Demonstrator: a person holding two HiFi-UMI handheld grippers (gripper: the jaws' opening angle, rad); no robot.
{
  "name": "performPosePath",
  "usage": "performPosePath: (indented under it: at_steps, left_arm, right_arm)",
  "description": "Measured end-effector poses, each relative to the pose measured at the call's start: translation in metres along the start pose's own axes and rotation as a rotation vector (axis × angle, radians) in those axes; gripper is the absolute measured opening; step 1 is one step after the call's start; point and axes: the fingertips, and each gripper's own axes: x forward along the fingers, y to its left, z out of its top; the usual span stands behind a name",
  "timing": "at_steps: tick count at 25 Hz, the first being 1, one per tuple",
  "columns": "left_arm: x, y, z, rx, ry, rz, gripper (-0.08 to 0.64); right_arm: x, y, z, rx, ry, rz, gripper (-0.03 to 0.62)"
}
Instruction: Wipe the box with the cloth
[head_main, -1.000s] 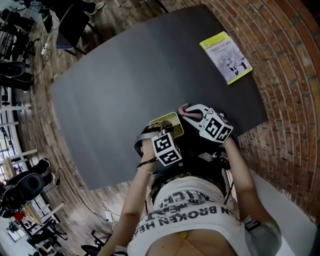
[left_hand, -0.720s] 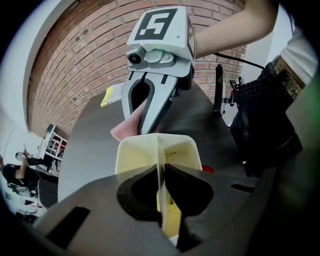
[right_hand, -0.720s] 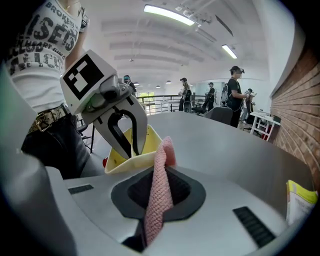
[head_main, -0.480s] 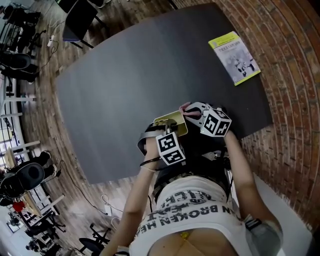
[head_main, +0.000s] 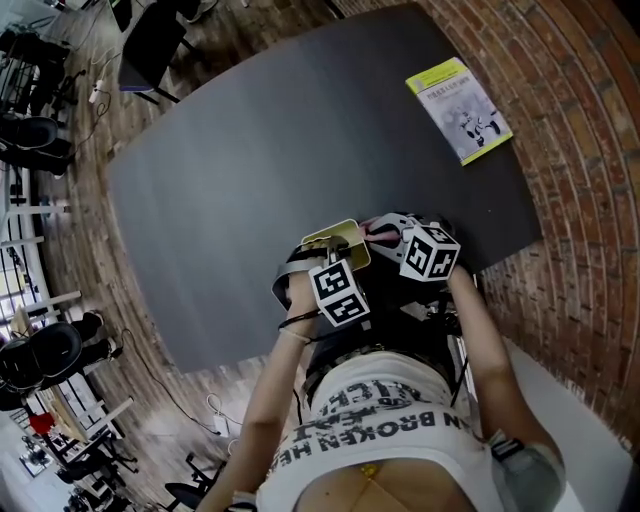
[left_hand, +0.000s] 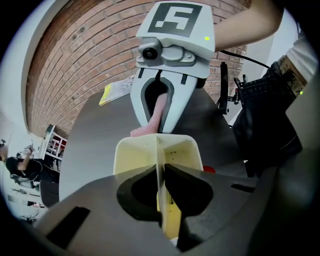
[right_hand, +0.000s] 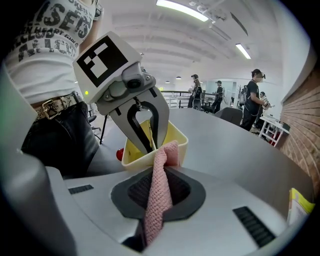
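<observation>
The yellow box (left_hand: 150, 150) is clamped by the left hand-held gripper (left_hand: 161, 172), the pink cloth (right_hand: 161, 170) by the right hand-held gripper (right_hand: 157, 200); the shirt (head_main: 400, 395) is printed "BROKEN".

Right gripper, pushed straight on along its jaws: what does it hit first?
Most likely the yellow box: the pink cloth clamped in the right gripper ends right at its near rim. The left gripper, clamped on a box wall, stands just behind.

Two hand-held grippers (left_hand: 161, 186) (right_hand: 158, 196), one yellow box (head_main: 336, 240), one pink cloth (right_hand: 164, 159), one booklet (head_main: 459, 110), one dark table (head_main: 270, 150).
</observation>
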Motion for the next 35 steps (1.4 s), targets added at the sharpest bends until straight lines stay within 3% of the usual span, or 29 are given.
performPosePath:
  at_steps: [18, 28, 35]
  left_arm:
    - [0.003, 0.0, 0.0, -0.013, 0.029, -0.004, 0.035]
    - [0.004, -0.001, -0.001, -0.022, 0.032, -0.019, 0.032]
    - [0.004, -0.002, 0.0, -0.027, 0.036, -0.015, 0.032]
  right_arm:
    - [-0.005, 0.033, -0.01, 0.112, -0.011, -0.07, 0.017]
    - [-0.007, 0.042, -0.012, 0.186, -0.021, -0.17, 0.017]
    - [0.001, 0.071, -0.004, 0.181, -0.031, -0.141, 0.017]
